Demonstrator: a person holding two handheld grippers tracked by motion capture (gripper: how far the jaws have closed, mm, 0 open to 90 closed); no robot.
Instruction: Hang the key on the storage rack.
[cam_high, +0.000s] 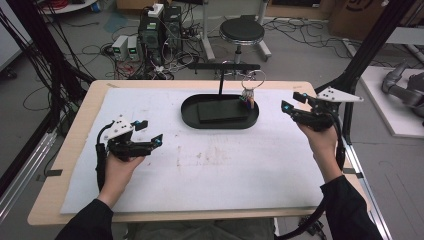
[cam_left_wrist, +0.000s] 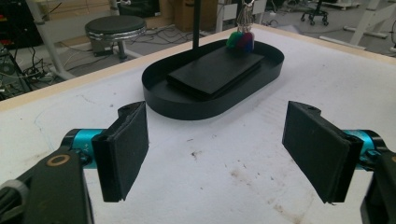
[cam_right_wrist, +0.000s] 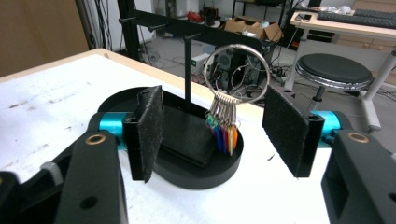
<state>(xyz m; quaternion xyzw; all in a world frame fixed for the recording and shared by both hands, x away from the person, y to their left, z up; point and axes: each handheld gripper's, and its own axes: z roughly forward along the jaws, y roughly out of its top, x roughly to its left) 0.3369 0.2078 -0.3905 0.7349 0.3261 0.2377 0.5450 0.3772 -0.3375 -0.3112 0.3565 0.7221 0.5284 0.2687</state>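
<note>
Now the key ring (cam_right_wrist: 237, 70) hangs on the stand's hook over the black tray (cam_high: 190, 117), so both tools, left (cam_high: 149, 132) and right (cam_high: 292, 101), are wide open and empty.

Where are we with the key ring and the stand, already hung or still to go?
Looks done: the key ring hangs on the stand's crossbar, its keys dangling over the black tray. In hand: nothing; the left hand-held gripper and right hand-held gripper are open and empty. Left: apparently nothing.
</note>
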